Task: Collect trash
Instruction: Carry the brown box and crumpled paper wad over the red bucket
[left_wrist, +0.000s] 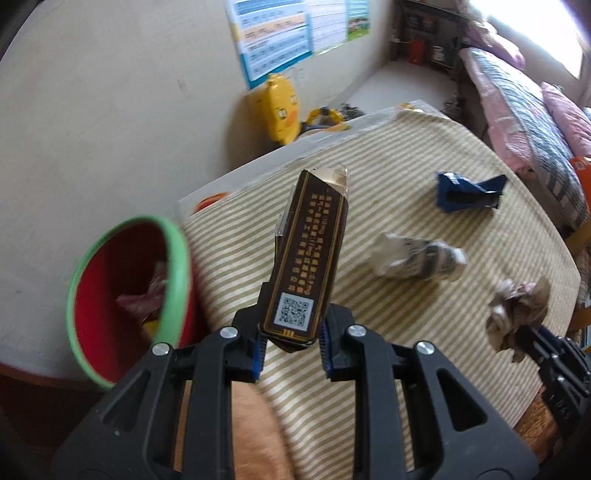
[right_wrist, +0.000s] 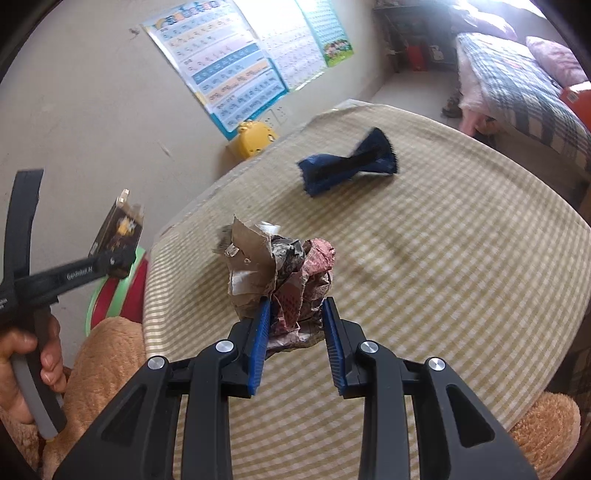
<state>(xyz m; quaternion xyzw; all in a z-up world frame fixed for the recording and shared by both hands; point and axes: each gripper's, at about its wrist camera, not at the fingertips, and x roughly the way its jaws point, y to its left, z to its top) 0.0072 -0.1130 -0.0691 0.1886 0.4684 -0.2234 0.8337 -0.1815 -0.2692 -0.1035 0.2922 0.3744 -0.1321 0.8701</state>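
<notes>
The brown cardboard cigarette packet with gold print and a torn-open top (left_wrist: 306, 254) stands clamped by its lower end between the pads of the left gripper (left_wrist: 291, 338), its long axis running up and away from the jaws, roughly in line with the fingers. It hangs above the near left edge of the round table under a yellow-and-white striped cloth (left_wrist: 406, 314), not yet over the red plastic bin with a green rim (left_wrist: 125, 295) — the bin sits on the floor below and to the left of the packet, close against the table's edge, with some scraps already inside. That is the relation the drop likely turns on: the left hand is plainly the nearer one to the bin, and the packet seems to need carrying further left, clear of the cloth, before the jaws part.

The right gripper (right_wrist: 297, 314) is closed on a crumpled ball of brown and reddish printed paper (right_wrist: 280, 280), held over the table's near side; the bin lies well off to its left, beyond the left gripper, so I judge it would have to cross over or wait.

Further out on the cloth lie a dark blue twisted snack wrapper (left_wrist: 469, 192) and a scrunched white and grey wrapper (left_wrist: 417, 258), both untouched. A yellow duck-shaped toy (left_wrist: 277, 107) stands by the wall beyond the table.
</notes>
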